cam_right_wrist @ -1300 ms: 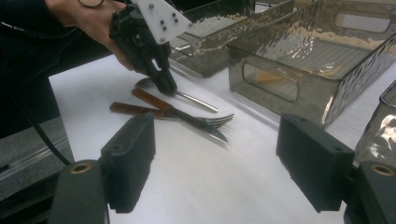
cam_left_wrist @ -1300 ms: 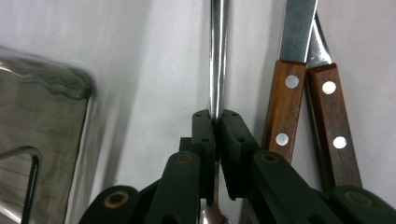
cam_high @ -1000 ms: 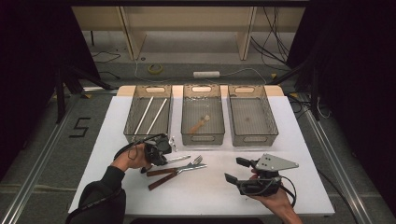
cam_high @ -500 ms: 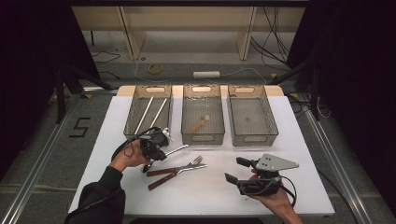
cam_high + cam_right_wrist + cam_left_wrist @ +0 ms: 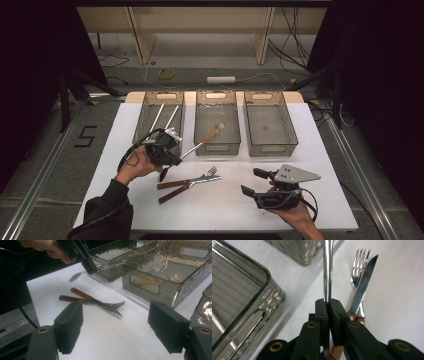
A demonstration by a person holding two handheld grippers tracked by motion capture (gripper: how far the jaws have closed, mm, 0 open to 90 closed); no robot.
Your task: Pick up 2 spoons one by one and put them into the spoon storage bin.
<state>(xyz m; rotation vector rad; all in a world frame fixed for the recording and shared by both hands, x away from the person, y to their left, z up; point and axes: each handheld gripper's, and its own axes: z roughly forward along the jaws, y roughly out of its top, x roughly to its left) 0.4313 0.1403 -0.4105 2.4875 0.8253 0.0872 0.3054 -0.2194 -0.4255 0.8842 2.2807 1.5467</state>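
The left gripper [image 5: 167, 157] is held above the table in the left hand [image 5: 135, 166], whose dark-sleeved forearm comes in from the bottom left. Its jaws are pressed together, clamped on a thin metal shaft [image 5: 327, 270], and point toward the right. The right gripper [image 5: 256, 182] sits low at the near right, cradled from below by the right hand [image 5: 292, 212], its jaws wide apart and pointing left.

Three trays stand side by side at the table's [image 5: 320, 200] far edge: left tray [image 5: 145, 117], middle tray [image 5: 216, 142], right tray [image 5: 287, 135]. Fork [image 5: 202, 176] and knife [image 5: 182, 186] lie crossed near them.
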